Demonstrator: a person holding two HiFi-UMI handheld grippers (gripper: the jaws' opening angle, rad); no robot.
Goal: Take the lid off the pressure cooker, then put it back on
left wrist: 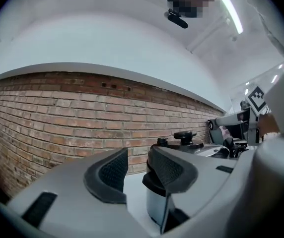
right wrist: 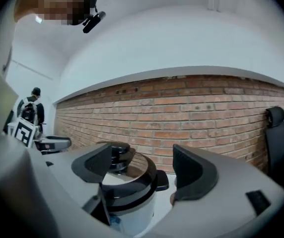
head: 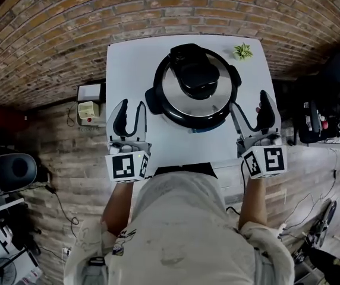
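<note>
Pressure cooker (head: 158, 100) sits mid-table (head: 128, 64), lid (head: 176, 94) on. Left gripper (head: 132, 107) near left and right gripper (head: 250, 103) near right, jaws apart, both empty. Lid looks heavy, rigid and slick. I judge the black handle (head: 195, 73) the 1 sound hold.

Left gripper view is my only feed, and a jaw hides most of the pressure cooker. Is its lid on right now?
Observer: Yes. The round steel lid with black handle sits on the white-bodied pressure cooker.
Operator: Is the right hand-held gripper holding anything?
Observer: No. The right hand-held gripper has its jaws apart with nothing between them, beside the cooker and clear of it.
Operator: Anything else on the table?
Observer: A small green plant stands at the far right corner of the white table.
</note>
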